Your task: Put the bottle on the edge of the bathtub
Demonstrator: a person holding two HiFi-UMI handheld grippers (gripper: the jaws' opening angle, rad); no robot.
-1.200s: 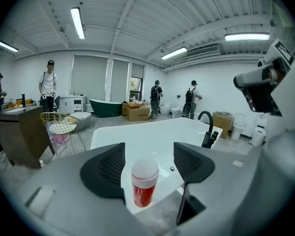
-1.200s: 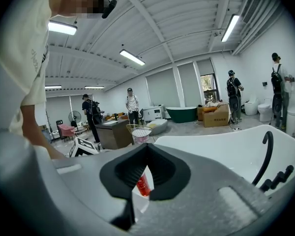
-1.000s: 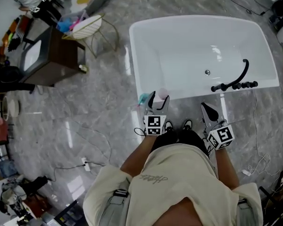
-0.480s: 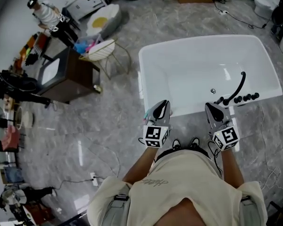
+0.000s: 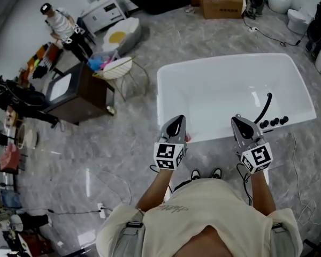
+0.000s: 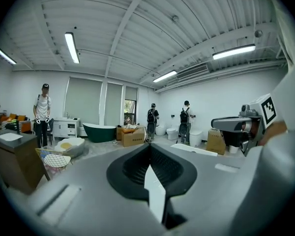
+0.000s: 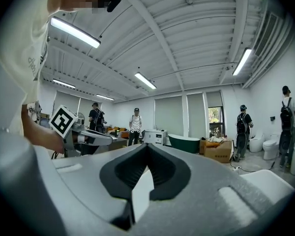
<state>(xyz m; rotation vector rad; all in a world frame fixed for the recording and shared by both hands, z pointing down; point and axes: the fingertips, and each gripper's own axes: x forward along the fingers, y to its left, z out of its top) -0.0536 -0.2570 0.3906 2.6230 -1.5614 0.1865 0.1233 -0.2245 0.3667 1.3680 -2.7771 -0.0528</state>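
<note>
The white bathtub (image 5: 214,133) lies in front of me in the head view. My left gripper (image 5: 176,121) hovers over its near rim, and a small pink bit, probably the bottle (image 5: 188,138), peeks out just right of it; the rest is hidden. In the left gripper view the left gripper (image 6: 148,144) points level into the room, jaws shut with nothing between them. My right gripper (image 5: 238,121) hangs over the rim near the black faucet (image 5: 265,110). Seen from its own camera, the right gripper (image 7: 146,144) is also shut and empty.
A dark cabinet (image 5: 79,92) and a wire chair (image 5: 116,68) stand left of the tub. A cardboard box (image 5: 222,3) and toilets (image 5: 299,17) are at the far side. Cables (image 5: 101,167) trail over the marble floor. People (image 6: 152,117) stand further off.
One second ago the left jaws stood open around the bottle at the tub's near rim. They have since shut, and both grippers have come up and back from the rim.
</note>
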